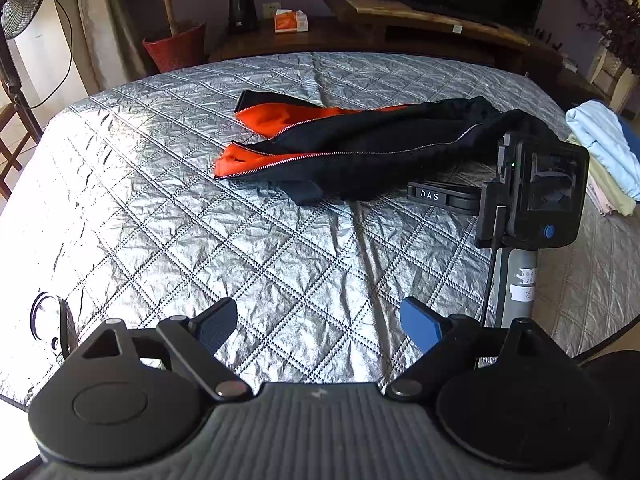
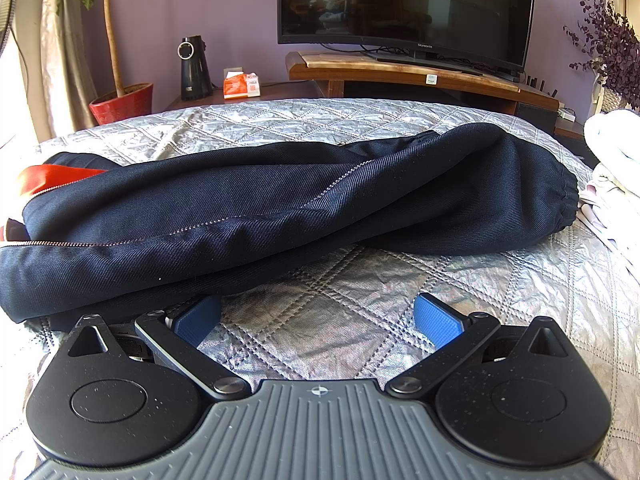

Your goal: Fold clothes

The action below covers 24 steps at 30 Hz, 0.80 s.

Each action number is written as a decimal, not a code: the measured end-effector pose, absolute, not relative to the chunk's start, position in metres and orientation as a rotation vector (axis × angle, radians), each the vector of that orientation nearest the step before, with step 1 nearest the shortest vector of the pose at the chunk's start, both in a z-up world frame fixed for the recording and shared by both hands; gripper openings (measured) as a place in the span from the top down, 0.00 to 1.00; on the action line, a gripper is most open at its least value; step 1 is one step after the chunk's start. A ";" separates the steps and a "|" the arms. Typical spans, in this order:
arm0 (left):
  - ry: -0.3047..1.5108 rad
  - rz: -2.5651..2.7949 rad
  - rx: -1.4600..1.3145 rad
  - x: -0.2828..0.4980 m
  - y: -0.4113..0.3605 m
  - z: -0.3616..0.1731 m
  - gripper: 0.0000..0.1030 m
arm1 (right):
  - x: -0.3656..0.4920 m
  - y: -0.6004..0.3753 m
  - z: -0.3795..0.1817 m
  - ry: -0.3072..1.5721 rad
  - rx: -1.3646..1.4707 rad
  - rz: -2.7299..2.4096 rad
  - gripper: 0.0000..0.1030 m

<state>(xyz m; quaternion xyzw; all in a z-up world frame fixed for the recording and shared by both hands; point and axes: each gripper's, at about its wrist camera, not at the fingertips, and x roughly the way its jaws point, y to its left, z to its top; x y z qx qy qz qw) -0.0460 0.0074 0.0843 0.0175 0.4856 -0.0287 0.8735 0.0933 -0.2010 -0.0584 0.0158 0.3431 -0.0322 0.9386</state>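
Dark jacket point(image 1: 360, 148) with orange lining, lying crumpled on silver quilt point(image 1: 200, 208). Left gripper point(image 1: 320, 326) wide apart, holding nothing. Right gripper point(image 2: 318, 320) wide too, empty, just beside jacket.

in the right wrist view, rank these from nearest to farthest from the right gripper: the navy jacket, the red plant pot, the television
From the right gripper:
1. Navy jacket, lying just ahead across the bed.
2. Red plant pot, past the bed, far left.
3. Television, at the back wall on its stand, upper right.
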 end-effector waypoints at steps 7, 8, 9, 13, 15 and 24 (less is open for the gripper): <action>1.030 -0.050 0.055 -0.045 0.004 0.077 0.20 | 0.093 -0.201 -0.058 0.701 0.032 -0.066 0.00; 1.031 -0.044 0.060 -0.045 0.004 0.076 0.20 | 0.093 -0.201 -0.058 0.701 0.032 -0.066 0.00; 1.033 -0.039 0.061 -0.044 0.004 0.075 0.20 | 0.093 -0.201 -0.058 0.701 0.032 -0.066 0.00; 1.049 -0.040 0.044 -0.042 0.006 0.072 0.20 | 0.093 -0.201 -0.058 0.701 0.032 -0.066 0.00; 1.053 -0.040 0.041 -0.041 0.006 0.072 0.20 | 0.093 -0.201 -0.058 0.701 0.032 -0.066 0.00; 1.087 -0.029 -0.016 -0.036 0.014 0.068 0.19 | 0.093 -0.201 -0.058 0.701 0.032 -0.066 0.00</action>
